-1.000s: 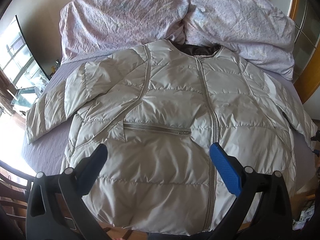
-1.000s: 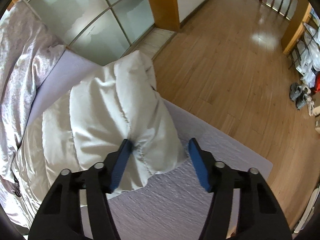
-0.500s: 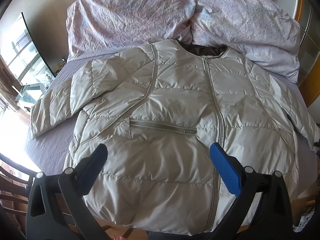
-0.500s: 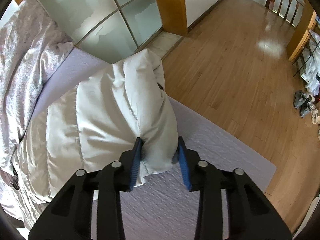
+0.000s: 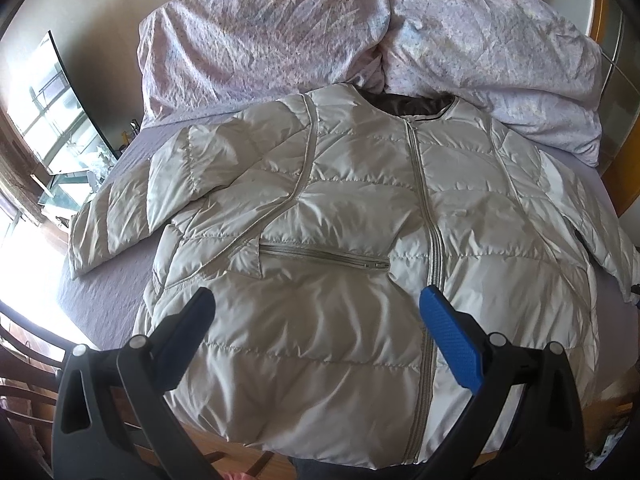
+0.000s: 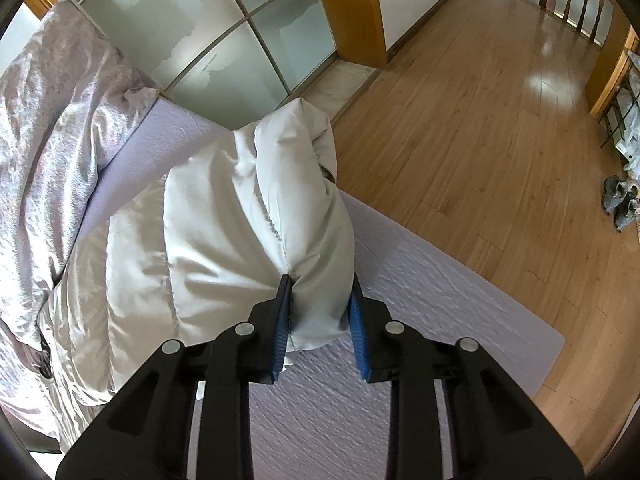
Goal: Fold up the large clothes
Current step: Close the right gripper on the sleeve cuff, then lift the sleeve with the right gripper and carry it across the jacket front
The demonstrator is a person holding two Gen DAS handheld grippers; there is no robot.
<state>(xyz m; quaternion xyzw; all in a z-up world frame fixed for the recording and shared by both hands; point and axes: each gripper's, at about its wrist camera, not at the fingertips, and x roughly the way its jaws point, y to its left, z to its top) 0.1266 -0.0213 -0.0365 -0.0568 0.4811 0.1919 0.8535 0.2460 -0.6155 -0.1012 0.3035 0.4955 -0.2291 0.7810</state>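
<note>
A pale beige quilted jacket (image 5: pixel 340 216) lies face up and zipped on a lilac bed sheet (image 5: pixel 104 292), both sleeves spread out. My left gripper (image 5: pixel 316 312) is open and empty, hovering over the jacket's lower front near the hem. In the right wrist view my right gripper (image 6: pixel 318 300) is shut on the end of the jacket's sleeve (image 6: pixel 256 224), which bunches up between the blue pads (image 6: pixel 282 320).
A crumpled pink duvet (image 5: pixel 360 28) is piled at the head of the bed. The bed's corner (image 6: pixel 548 340) borders a wooden floor (image 6: pixel 480 120). Frosted glass doors (image 6: pixel 208 28) stand behind. Shoes (image 6: pixel 620 200) lie at the far right. A window (image 5: pixel 36 120) is on the left.
My right gripper closed on the sleeve end and lifted it slightly. My left gripper stayed open and drifted a little over the jacket.
</note>
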